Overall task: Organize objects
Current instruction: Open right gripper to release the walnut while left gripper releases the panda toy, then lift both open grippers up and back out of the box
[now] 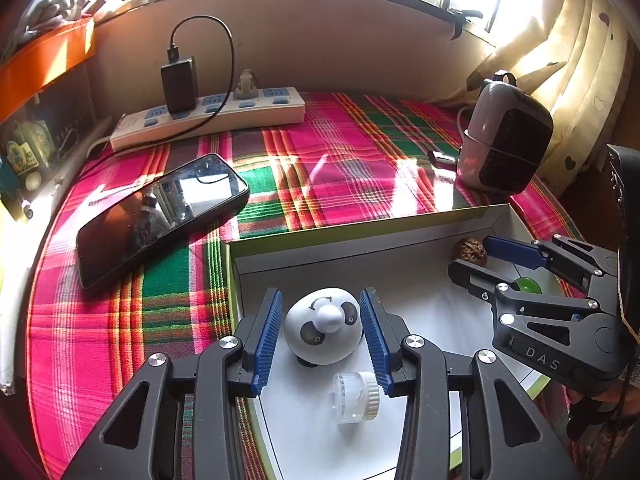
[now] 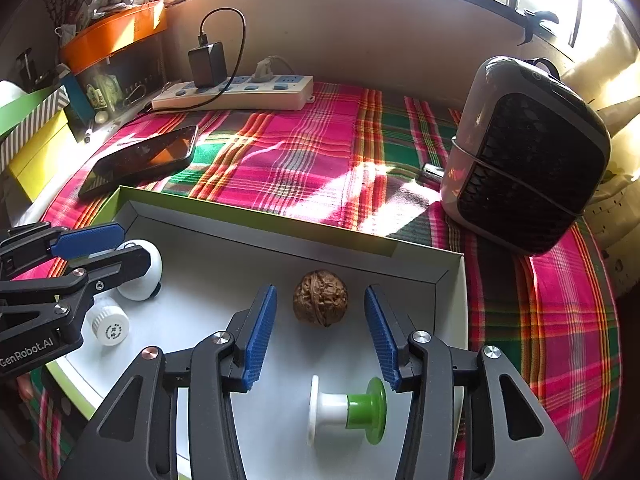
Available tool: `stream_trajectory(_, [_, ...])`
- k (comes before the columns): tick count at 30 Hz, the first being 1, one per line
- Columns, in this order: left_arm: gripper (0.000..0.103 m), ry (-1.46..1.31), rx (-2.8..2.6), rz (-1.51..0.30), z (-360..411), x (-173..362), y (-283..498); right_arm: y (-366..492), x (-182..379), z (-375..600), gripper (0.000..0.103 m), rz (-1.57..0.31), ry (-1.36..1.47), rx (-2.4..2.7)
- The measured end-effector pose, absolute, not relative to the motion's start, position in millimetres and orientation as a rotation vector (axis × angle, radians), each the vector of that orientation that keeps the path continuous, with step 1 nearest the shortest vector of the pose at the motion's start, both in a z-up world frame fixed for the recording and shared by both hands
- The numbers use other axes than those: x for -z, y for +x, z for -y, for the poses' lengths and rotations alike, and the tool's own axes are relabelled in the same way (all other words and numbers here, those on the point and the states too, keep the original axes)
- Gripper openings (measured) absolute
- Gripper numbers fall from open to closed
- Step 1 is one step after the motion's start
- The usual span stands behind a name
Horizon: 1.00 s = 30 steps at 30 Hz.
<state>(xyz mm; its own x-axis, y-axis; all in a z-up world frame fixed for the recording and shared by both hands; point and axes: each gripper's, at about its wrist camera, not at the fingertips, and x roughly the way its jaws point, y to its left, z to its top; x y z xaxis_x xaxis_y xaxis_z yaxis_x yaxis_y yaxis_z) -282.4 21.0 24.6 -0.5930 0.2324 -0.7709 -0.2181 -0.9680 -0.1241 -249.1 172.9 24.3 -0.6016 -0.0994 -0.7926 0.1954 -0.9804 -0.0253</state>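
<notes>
Sunlit pink-green plaid tablecloth point(image 1: 320, 168) carries shallow white cardboard box point(image 1: 360, 248); left gripper point(image 1: 322, 320) and right gripper point(image 2: 320, 320) both gape wide, empty.

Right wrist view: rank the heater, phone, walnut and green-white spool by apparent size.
1. Heater
2. Phone
3. Green-white spool, though nearest the camera, so inflated
4. Walnut, close to the spool; unsure

Cloth, card, plastic and shell

Woven plaid cloth point(image 2: 280, 160) lies matt; the phone point(image 1: 160, 216) screen is glossy glass; the box point(image 2: 280, 232) looks like smooth matt card. The walnut point(image 2: 320, 298) is rough and wrinkled, the panda figure point(image 1: 324, 326) smooth, the small jar point(image 1: 354, 398) clear plastic.
</notes>
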Motion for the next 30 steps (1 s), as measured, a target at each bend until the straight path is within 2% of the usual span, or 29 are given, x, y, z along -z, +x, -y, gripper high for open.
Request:
stream_trajectory(19, [0.04,-1.198,-2.66,-0.051,-27,-42,-248,-218,-43,-176,0.048,-0.092,1.23,2.7])
stream_trajectory(30, [0.04,-1.149,-2.674,-0.014,-27,-53,-216,-179,-57,-180,0.048,-0.071,1.155,2.72])
